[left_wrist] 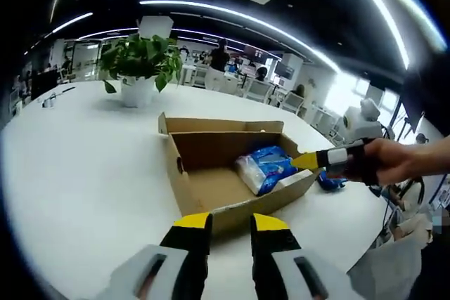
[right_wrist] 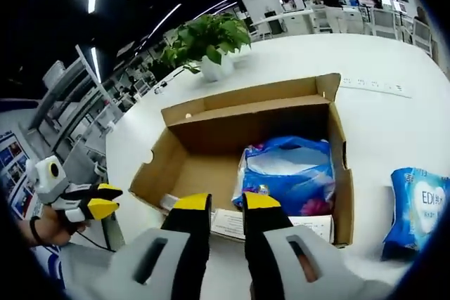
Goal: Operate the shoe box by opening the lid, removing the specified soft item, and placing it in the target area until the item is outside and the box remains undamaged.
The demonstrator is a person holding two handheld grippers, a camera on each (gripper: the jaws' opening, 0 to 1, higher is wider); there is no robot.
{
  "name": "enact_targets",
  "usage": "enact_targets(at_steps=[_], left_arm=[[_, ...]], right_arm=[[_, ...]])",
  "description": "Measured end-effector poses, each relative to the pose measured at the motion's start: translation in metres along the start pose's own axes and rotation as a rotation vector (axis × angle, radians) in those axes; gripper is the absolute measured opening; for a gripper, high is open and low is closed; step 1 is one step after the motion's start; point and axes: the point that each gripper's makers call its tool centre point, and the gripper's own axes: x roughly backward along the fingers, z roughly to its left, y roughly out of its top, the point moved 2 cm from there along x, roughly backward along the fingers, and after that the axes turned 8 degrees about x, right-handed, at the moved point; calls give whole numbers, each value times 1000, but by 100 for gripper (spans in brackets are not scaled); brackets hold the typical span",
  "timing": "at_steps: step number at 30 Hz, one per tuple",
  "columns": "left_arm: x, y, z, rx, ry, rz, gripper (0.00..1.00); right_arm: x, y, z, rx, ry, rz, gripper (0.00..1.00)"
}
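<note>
Here, box [right_wrist: 211, 152]: open on the counter [left_wrist: 84, 159], lid off for reaching in.
Pack [right_wrist: 288, 173]: inside box, right end.
Right gripper [right_wrist: 226, 203]: fingers slightly apart, empty, at box's near rim.
Left gripper [left_wrist: 230, 221]: likewise, near rim.

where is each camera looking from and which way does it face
Left gripper view: rides the left gripper, facing the open cardboard box from one side; the right gripper, in a hand, enters from the right.
Right gripper view: rides the right gripper, looking down into the box from another side; the left gripper shows at the left edge, a second blue packet outside the box.
Shared: the box, the blue packet inside, the potted plant, the white table.
</note>
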Motion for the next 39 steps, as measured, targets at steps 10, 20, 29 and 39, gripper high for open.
enact_targets(at_steps=[10,20,29,39], left_arm=[[12,0,2,7,20,-15,22],[8,0,5,12,23,-20,22],[6,-1,3,-6,18,-12,24],[6,-2,11,8,36,-18,24]], right_arm=[[9,6,-19,29,-22,4,18],[15,12,-33,57,-43,15,19],[4,26,-35,262,-11,105,27],[-23,25,-34,696,65,361,45]])
